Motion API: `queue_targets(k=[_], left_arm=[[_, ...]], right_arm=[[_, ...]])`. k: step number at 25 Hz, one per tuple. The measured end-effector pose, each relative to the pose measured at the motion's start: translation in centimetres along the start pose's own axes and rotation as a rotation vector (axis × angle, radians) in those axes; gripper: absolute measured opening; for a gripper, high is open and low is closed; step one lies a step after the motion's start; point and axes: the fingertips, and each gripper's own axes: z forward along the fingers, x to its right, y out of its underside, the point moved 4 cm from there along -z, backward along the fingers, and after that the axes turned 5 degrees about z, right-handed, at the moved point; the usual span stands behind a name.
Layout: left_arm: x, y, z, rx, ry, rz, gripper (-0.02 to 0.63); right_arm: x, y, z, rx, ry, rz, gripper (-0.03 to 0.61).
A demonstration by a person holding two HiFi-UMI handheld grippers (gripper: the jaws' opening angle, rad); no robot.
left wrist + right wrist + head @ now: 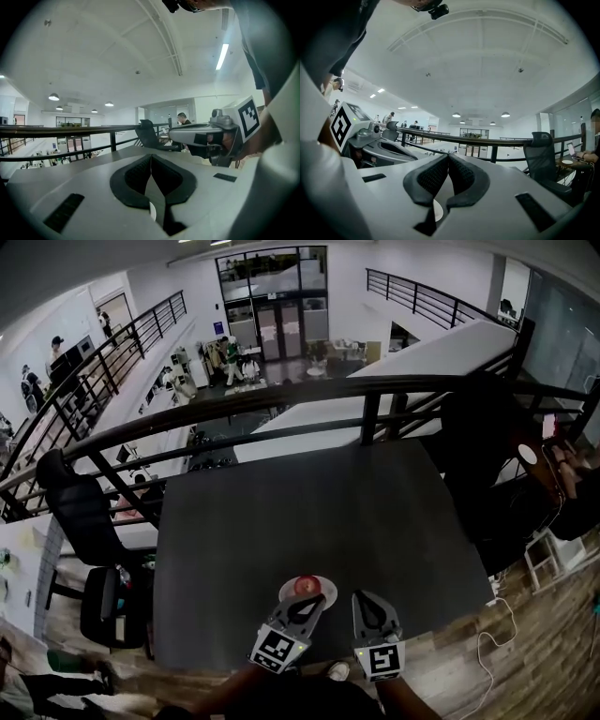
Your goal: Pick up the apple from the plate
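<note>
Red round apple (306, 585) sat on small white plate (327, 590), near edge of dark grey table (281, 512). Judged light, firm, smooth, apt to roll; grip across its widest part. Just nearer, the left gripper (314, 604) and right gripper (364, 601) hung with jaws closed, empty.

Head view overhead, gripper views level, sharing railing (281, 395)
</note>
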Motion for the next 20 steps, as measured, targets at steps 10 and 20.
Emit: queue_targets(k=[10, 20], left_arm=[[-2.9, 1.9, 0.0, -0.039, -0.006, -0.009, 0.023], [-4.6, 5.9, 1.3, -0.084, 0.018, -0.076, 0.177]], right_arm=[[-1.1, 1.1, 2.0, -0.043, 0.014, 0.032, 0.024], [-0.8, 3.6, 3.7, -0.121, 0.034, 0.061, 0.025]])
